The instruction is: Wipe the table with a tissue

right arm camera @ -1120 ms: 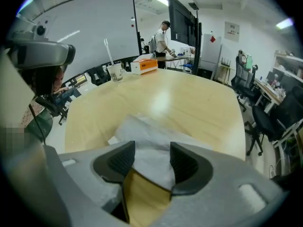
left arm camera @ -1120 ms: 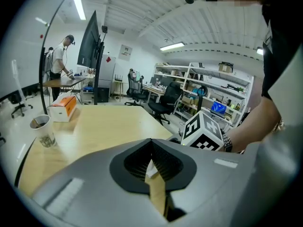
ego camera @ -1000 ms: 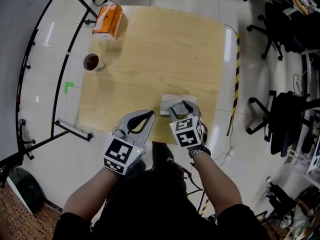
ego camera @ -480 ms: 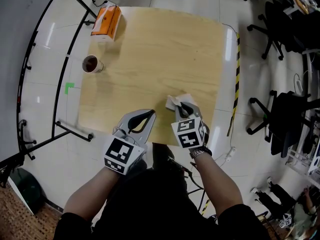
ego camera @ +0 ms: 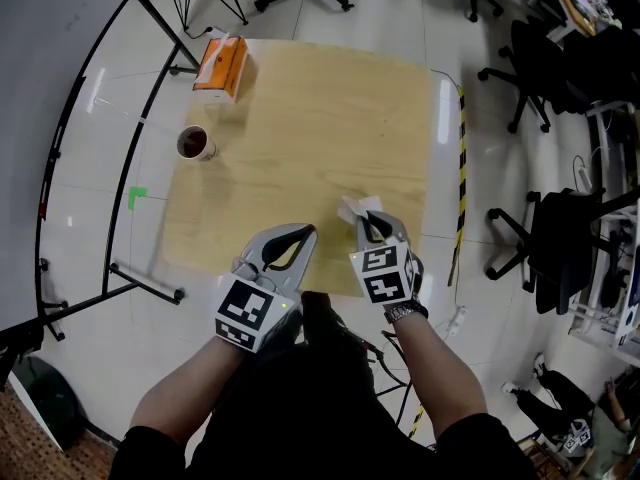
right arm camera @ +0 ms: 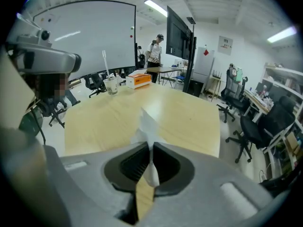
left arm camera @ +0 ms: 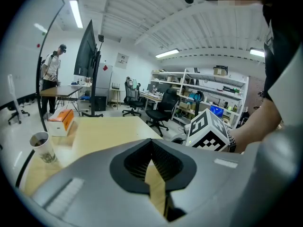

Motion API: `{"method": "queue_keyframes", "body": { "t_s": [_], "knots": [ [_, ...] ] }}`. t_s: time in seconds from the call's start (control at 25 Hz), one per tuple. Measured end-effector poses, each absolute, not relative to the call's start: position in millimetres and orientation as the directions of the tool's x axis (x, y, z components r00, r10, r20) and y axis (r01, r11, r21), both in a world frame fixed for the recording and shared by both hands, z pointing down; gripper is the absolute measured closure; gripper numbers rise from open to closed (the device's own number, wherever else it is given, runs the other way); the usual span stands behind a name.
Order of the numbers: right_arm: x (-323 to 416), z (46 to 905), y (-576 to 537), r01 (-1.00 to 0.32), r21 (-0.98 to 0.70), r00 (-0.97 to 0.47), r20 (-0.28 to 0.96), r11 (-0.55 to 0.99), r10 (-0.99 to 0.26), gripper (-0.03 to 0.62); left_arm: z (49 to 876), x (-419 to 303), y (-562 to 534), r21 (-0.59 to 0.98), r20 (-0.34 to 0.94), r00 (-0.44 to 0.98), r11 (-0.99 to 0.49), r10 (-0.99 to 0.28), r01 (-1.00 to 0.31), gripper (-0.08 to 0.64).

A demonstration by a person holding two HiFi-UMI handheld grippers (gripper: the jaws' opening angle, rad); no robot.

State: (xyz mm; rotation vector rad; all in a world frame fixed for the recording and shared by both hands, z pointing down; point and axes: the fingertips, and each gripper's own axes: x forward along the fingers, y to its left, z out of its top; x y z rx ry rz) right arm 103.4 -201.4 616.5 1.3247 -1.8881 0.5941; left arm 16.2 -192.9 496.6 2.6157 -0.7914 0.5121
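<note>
A white tissue (ego camera: pixel 357 207) stands bunched up over the near right part of the wooden table (ego camera: pixel 300 118). My right gripper (ego camera: pixel 368 220) pinches it, and its jaws are still closing. In the right gripper view the tissue (right arm camera: pixel 147 123) rises as a crumpled peak out of the right gripper (right arm camera: pixel 150 146), with a strip caught between the pads. My left gripper (ego camera: pixel 307 231) hovers beside it at the table's near edge. Its tips meet with nothing between them, as the left gripper (left arm camera: pixel 151 142) view shows.
An orange tissue box (ego camera: pixel 222 64) lies at the table's far left corner, and a paper cup (ego camera: pixel 195 144) stands near the left edge. A black metal frame (ego camera: pixel 120 178) runs along the left. Office chairs (ego camera: pixel 545 238) stand to the right, beyond yellow-black floor tape (ego camera: pixel 461 168).
The tissue lay flat on the table under open right jaws; those jaws have shut on it and raised it into a bunched peak. Both grippers have risen a little.
</note>
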Motion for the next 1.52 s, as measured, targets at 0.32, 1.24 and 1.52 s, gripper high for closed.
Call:
{"method": "queue_keyframes", "body": {
  "t_s": [0.32,1.24,1.52],
  "knots": [
    [108,579,-192,-0.951,0.112,-0.110,0.749,0.288,-0.653,0.581,467,0,-176,0.242,0.379,0.820,-0.810,-0.428,-0.534,0.545],
    [139,516,-205,-0.837,0.294,-0.155,0.682,0.462,-0.715,0.584,447,-2,-158,0.194,0.338,0.821,-0.820,-0.460,-0.539,0.545],
    [164,540,-231,-0.714,0.280,-0.304,0.702,0.642,-0.644,0.584,456,51,-187,0.237,0.380,0.751,-0.728,-0.540,-0.643,0.545]
  ]
}}
